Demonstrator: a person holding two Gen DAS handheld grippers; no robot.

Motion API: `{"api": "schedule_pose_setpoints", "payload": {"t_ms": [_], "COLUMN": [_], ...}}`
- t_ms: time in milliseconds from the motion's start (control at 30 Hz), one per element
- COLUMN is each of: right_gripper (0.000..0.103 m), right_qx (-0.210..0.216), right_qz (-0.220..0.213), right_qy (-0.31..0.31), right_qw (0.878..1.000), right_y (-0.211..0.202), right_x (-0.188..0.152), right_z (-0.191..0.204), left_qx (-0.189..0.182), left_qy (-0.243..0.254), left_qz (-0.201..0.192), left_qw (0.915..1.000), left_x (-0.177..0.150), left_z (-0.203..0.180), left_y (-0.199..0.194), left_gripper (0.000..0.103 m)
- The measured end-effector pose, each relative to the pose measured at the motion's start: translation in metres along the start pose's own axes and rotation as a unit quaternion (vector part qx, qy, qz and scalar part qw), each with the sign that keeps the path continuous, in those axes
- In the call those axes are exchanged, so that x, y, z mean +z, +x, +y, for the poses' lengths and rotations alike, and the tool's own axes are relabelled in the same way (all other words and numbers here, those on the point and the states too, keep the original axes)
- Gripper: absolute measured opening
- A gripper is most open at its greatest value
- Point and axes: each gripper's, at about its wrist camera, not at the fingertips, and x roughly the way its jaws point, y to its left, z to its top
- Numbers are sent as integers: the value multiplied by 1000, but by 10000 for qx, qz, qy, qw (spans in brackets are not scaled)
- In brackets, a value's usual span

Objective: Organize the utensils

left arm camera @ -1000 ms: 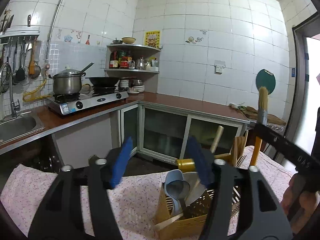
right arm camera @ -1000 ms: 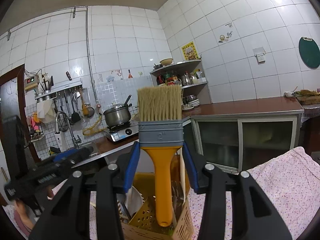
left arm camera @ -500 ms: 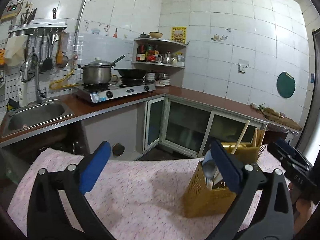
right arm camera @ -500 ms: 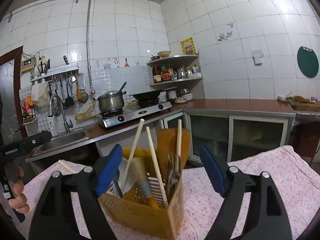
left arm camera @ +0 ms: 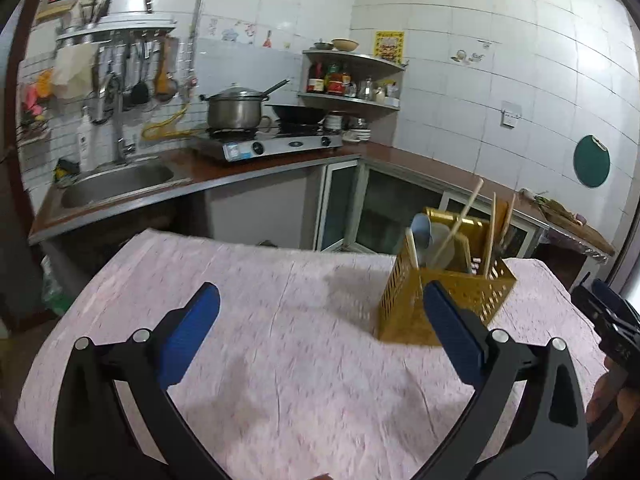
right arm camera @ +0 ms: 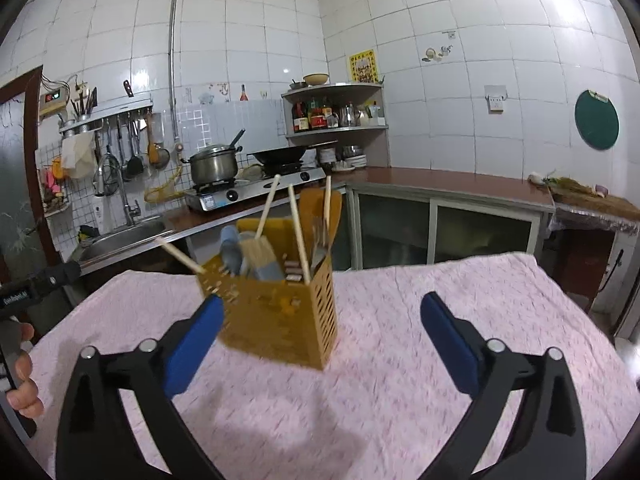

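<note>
Nearest in each wrist view, both tools are empty: the left gripper (left arm camera: 320, 332) has its jaws spread wide over bare cloth, and the right gripper (right arm camera: 322, 334) likewise has its jaws spread, holding nothing. Just beyond them the yellow utensil caddy (right arm camera: 280, 312) stands upright on the pink-clothed tabletop (left arm camera: 280, 360), already holding a brush (right arm camera: 260, 260), chopsticks (right arm camera: 298, 236), a fork (right arm camera: 320, 246) and a blue spoon (right arm camera: 231, 250). No loose utensil shows on the cloth, so the sorting looks finished or close to it; any next move calls for finding a stray piece out of view. Nothing blocks the caddy. Farther off are the sink (left arm camera: 116, 182), the pot (left arm camera: 234, 110) on the stove (left arm camera: 268, 146), and the corner shelf (right arm camera: 336, 108).
</note>
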Motion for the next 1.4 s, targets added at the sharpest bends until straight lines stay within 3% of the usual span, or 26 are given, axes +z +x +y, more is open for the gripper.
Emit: {"api": "schedule_pose_setpoints", "payload": {"t_ms": [333, 933, 1400], "right_gripper": [99, 99, 99], "right_qx": [231, 270, -50], "right_qz": [117, -18, -79], "right_qy": [-239, -249, -228], "right_qw": [9994, 9993, 9997], "right_y": [-19, -19, -38], "right_x": [-19, -2, 2], "right_z": [17, 31, 24], "left_qx": [241, 398, 376], "left_qy": [61, 170, 258], "left_qz": [-84, -286, -426], "left_qw": [9997, 9987, 9980], "left_x": [-33, -21, -27], "left_z": [-7, -6, -16], "left_y": [-53, -65, -77], "left_gripper": [98, 98, 98]}}
